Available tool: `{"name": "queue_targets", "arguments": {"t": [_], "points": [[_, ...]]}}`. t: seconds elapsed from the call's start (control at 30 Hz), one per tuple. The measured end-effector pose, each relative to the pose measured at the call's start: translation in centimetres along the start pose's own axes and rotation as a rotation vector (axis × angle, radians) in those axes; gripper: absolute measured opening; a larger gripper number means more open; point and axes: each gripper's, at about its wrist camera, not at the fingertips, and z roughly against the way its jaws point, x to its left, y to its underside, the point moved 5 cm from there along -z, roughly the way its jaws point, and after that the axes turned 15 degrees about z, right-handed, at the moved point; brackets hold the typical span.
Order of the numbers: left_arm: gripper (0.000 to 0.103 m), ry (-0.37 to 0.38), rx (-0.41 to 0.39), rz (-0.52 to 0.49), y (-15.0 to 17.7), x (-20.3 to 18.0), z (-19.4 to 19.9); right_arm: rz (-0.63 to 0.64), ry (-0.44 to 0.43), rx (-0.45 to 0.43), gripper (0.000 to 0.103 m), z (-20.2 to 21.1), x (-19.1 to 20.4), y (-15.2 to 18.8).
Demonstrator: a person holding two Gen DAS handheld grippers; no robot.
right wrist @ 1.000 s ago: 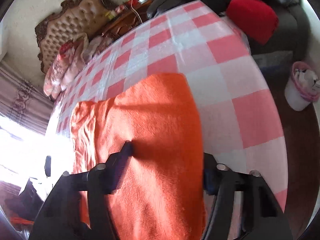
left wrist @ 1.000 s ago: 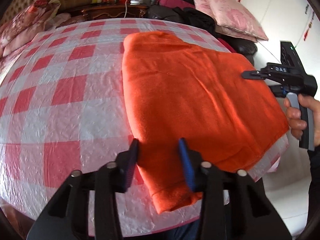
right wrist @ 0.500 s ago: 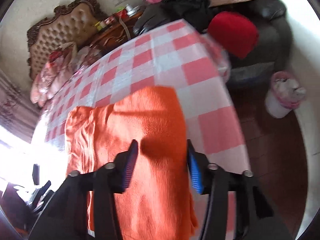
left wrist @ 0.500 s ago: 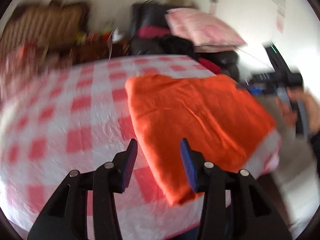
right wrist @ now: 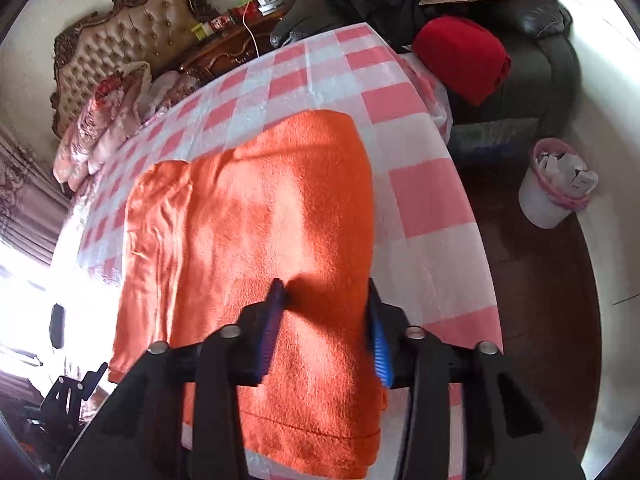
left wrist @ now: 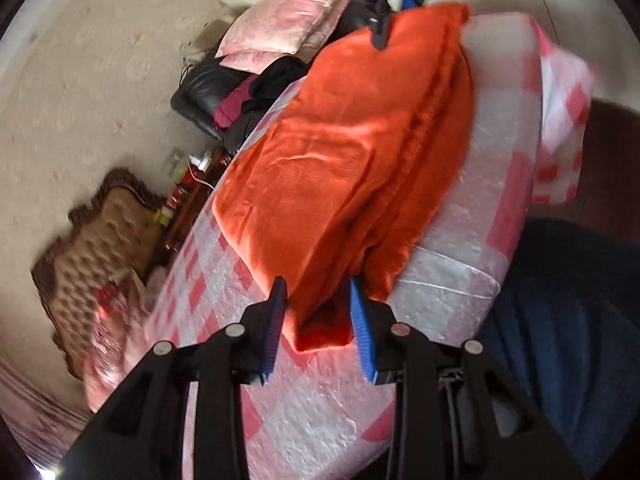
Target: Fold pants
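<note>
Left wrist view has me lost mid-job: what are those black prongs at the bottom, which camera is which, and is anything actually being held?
There is no robot arm here. A person holds a two-finger gripper in each hand, and each picture comes from a fisheye camera on one gripper that looks along its fingers. The black prongs with blue pads are those fingers.

In the left wrist view, the left gripper has just been closing, and a corner of the folded orange pants fills the gap between its pads, so it looks gripped.

In the right wrist view, the right gripper has also just been closing, with the pants' edge between its fingers. Whether the pads press on it I cannot tell.

The pants lie on a pink and white checked cloth.
</note>
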Motion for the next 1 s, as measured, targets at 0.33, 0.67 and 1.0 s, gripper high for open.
{"name": "queue_targets", "arguments": {"t": [0.33,0.67,1.0], "points": [[0.006,0.007,0.006,0.182,0.1,3.4,0.5,0.040,-0.017,-0.019,0.014,-0.1,1.7,-1.1],[0.047,0.224,-0.018,0.348,0.4,4.2,3.4,0.073,0.108,-0.007,0.029,-0.4,1.1,0.0],[0.063,0.413,-0.076,0.635,-10.5,14.0,-5.5,-0.118,0.178,-0.137,0.057,1.1,0.1,4.1]]}}
